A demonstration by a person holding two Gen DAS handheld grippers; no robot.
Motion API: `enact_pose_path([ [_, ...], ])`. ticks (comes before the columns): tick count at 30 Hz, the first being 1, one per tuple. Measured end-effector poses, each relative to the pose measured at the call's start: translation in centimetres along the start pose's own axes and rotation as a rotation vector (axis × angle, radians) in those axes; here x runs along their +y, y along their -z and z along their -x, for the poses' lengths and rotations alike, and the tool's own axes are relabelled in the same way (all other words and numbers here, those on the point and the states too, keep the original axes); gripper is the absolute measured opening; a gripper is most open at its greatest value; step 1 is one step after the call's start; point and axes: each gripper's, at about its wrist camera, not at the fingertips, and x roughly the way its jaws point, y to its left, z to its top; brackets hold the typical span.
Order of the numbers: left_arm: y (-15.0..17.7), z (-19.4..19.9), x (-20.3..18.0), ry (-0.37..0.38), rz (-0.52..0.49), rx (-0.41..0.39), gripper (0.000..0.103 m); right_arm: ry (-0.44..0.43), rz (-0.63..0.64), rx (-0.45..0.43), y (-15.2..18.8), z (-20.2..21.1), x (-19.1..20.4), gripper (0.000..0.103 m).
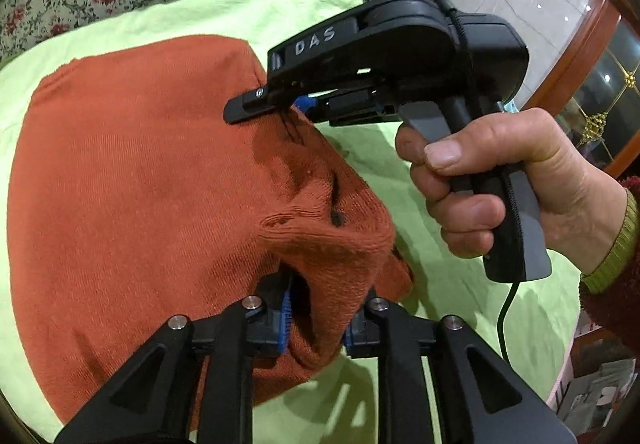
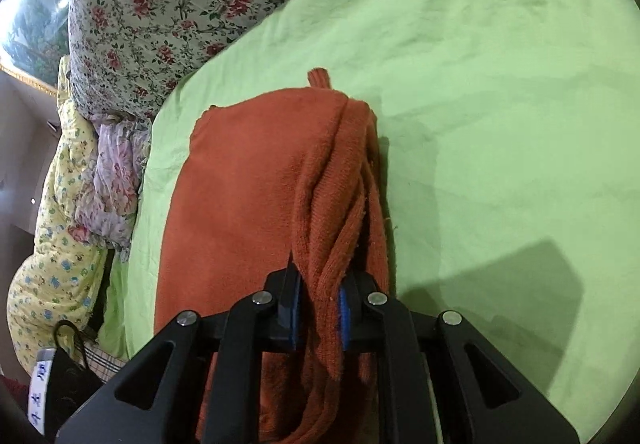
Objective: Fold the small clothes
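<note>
Your left gripper [image 1: 316, 320] is clamped on a bunched fold of the orange knit garment [image 1: 140, 184], which lies on the green sheet [image 1: 400, 164] of the bed. Your right gripper [image 2: 318, 314] pinches another gathered ridge of it, beside the floral quilt [image 2: 168, 4].

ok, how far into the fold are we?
Mid-fold. Done: the orange knit garment lies on the green sheet, one side already doubled over. In hand: left tongs and right tongs each pinch a bunched edge. Left: lay that edge down, flatten, finish folding.
</note>
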Motion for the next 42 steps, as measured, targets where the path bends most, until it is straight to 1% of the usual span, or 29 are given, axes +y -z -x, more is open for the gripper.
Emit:
enact_pose_path([
  [2,0.0,0.1,0.3,0.018,0.006,0.011,0.034,0.003,-0.011,-0.006,0.2,0.3,0.1,0.02],
  [3,0.1,0.3,0.3,0.027,0.008,0.015,0.037,0.013,-0.008,-0.012,0.3,0.5,0.3,0.021],
  [5,0.5,0.9,0.6,0.043,0.014,0.025,0.049,0.038,0.001,-0.024,0.5,1.0,0.6,0.023],
  [8,1.4,2.2,1.1,0.055,0.025,0.033,0.055,0.068,-0.001,-0.038,0.9,1.8,1.0,0.025],
  [10,2.0,3.1,1.8,0.062,0.041,0.039,0.058,0.079,-0.009,-0.049,1.2,2.4,1.1,0.028],
  [13,2.5,4.6,3.5,0.072,0.082,0.04,0.059,0.1,-0.017,-0.082,2.0,3.8,1.3,0.045],
  [14,2.8,5.3,4.3,0.063,0.101,0.039,0.062,0.106,-0.017,-0.093,2.2,4.2,1.4,0.053],
  [15,2.9,5.9,5.1,0.053,0.121,0.034,0.063,0.112,-0.015,-0.107,2.4,4.6,1.4,0.057],
  [17,3.5,6.8,5.8,0.026,0.164,0.019,0.064,0.116,-0.011,-0.125,2.8,5.2,1.5,0.063],
  [18,3.4,7.2,6.7,0.015,0.188,0.011,0.064,0.117,-0.011,-0.125,3.0,5.3,1.5,0.065],
  [21,3.4,8.8,9.6,-0.002,0.276,-0.021,0.064,0.119,-0.022,-0.112,3.1,4.9,1.2,0.065],
  [23,2.3,9.1,11.4,0.002,0.323,-0.041,0.064,0.11,-0.027,-0.101,3.2,4.5,1.1,0.065],
  [26,1.2,9.8,12.5,-0.055,0.334,-0.051,0.065,0.094,-0.023,-0.084,3.2,3.9,1.2,0.066],
  [27,0.9,9.9,13.1,-0.06,0.341,-0.061,0.065,0.093,-0.02,-0.077,3.2,3.7,1.2,0.067],
  [28,0.6,10.0,13.7,-0.06,0.35,-0.069,0.068,0.094,-0.018,-0.069,3.1,3.5,1.2,0.067],
  [29,0.2,9.9,14.3,-0.062,0.362,-0.066,0.073,0.092,-0.018,-0.062,3.1,3.3,1.2,0.067],
  [32,-0.8,9.0,16.3,-0.083,0.38,-0.049,0.074,0.086,-0.014,-0.046,2.9,2.8,1.0,0.067],
  [36,-2.1,6.0,17.8,-0.046,0.405,0.01,0.074,0.085,-0.01,-0.027,2.6,2.1,0.7,0.068],
  [38,-2.2,4.5,18.2,-0.014,0.418,0.032,0.074,0.075,-0.004,-0.016,2.4,1.6,0.6,0.068],
  [40,-2.5,2.9,19.0,0.02,0.445,0.056,0.074,0.07,0.004,-0.004,2.2,1.2,0.5,0.068],
  [42,-2.4,1.7,19.7,0.065,0.485,0.063,0.074,0.044,0.009,0.025,1.9,0.2,0.4,0.068],
])
